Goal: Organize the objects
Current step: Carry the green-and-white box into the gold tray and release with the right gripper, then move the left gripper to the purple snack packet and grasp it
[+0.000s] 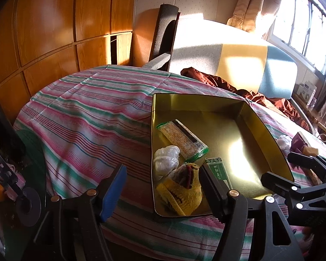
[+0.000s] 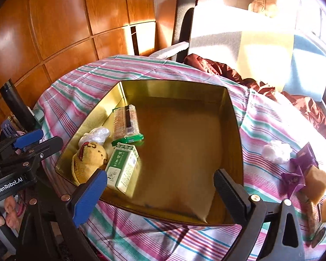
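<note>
With both the left gripper (image 1: 163, 187) and right gripper (image 2: 163, 193) wide open and empty over the tin (image 2: 234, 117), the crumpled bag (image 2: 276, 151) right of it looked light, soft, easily pinched anywhere.

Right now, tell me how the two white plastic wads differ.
One plastic wad lies inside the gold tin, wedged among the cracker packet and yellow pouch; the other wad lies outside on the striped cloth, beside purple wrappers. The outside one sits in sunlight. Both are crumpled and whitish.
</note>
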The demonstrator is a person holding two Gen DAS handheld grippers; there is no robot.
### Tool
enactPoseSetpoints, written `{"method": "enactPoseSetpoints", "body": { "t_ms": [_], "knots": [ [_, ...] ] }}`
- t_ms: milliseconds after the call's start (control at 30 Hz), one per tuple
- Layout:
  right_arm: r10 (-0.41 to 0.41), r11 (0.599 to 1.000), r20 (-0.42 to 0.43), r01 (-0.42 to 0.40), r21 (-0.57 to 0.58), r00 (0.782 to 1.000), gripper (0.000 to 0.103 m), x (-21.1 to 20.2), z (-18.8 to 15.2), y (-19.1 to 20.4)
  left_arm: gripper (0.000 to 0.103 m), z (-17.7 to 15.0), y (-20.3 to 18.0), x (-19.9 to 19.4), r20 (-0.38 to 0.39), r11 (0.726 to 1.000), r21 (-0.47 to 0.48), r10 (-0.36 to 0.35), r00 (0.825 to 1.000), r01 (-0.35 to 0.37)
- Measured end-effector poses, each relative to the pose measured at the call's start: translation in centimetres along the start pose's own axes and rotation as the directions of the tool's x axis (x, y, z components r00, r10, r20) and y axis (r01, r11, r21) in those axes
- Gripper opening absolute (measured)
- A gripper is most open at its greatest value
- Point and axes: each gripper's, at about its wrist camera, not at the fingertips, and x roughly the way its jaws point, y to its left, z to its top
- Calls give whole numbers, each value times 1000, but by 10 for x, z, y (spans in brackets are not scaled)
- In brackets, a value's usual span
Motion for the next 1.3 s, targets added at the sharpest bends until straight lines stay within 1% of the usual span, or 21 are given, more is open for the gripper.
{"method": "enactPoseSetpoints", "body": {
  "t_ms": [300, 467, 567, 700, 767, 800, 867, 933, 1033, 1100, 1167, 1233, 1300],
  "knots": [
    [-109, 991, -12, 110, 81, 994, 101, -21, -17, -60, 70, 1, -19, -3, -2, 999, 42, -29, 1000, 29],
    [-183, 972, -7, 182, 152, 983, 101, -36, -26, -104, 70, 1, -32, -6, -2, 997, 71, -44, 999, 44],
    [-248, 951, -16, 246, 186, 969, 100, -47, -30, -135, 71, 1, -42, -7, -3, 994, 92, -58, 998, 58],
    [-343, 907, -30, 339, 252, 939, 100, -67, -39, -185, 71, 3, -57, -7, -8, 988, 127, -87, 996, 87],
    [-391, 870, -34, 381, 313, 920, 100, -79, -47, -215, 71, 3, -67, -7, -13, 983, 149, -108, 994, 109],
    [-411, 845, -37, 396, 360, 911, 100, -85, -52, -232, 71, 3, -73, -7, -17, 979, 164, -117, 993, 119],
    [-439, 782, -41, 404, 474, 898, 100, -97, -66, -266, 72, 3, -86, -7, -23, 971, 189, -142, 990, 144],
    [-453, 704, -56, 396, 590, 890, 101, -107, -81, -297, 72, 2, -101, -8, -31, 961, 217, -169, 985, 171],
    [-447, 586, -60, 343, 734, 892, 101, -117, -105, -331, 72, 2, -126, -8, -44, 941, 264, -207, 977, 211],
    [-417, 527, -58, 293, 798, 907, 101, -120, -117, -343, 72, 2, -143, -7, -60, 926, 291, -232, 971, 239],
    [-405, 491, -68, 280, 825, 912, 100, -120, -124, -349, 72, 2, -163, -5, -80, 910, 313, -259, 963, 271],
    [-383, 472, -78, 268, 840, 921, 100, -118, -129, -354, 72, 1, -183, -3, -96, 892, 340, -284, 954, 299],
    [-363, 461, -66, 241, 854, 929, 100, -118, -133, -355, 72, -1, -205, -2, -114, 868, 370, -311, 943, 331]
  ]
}}
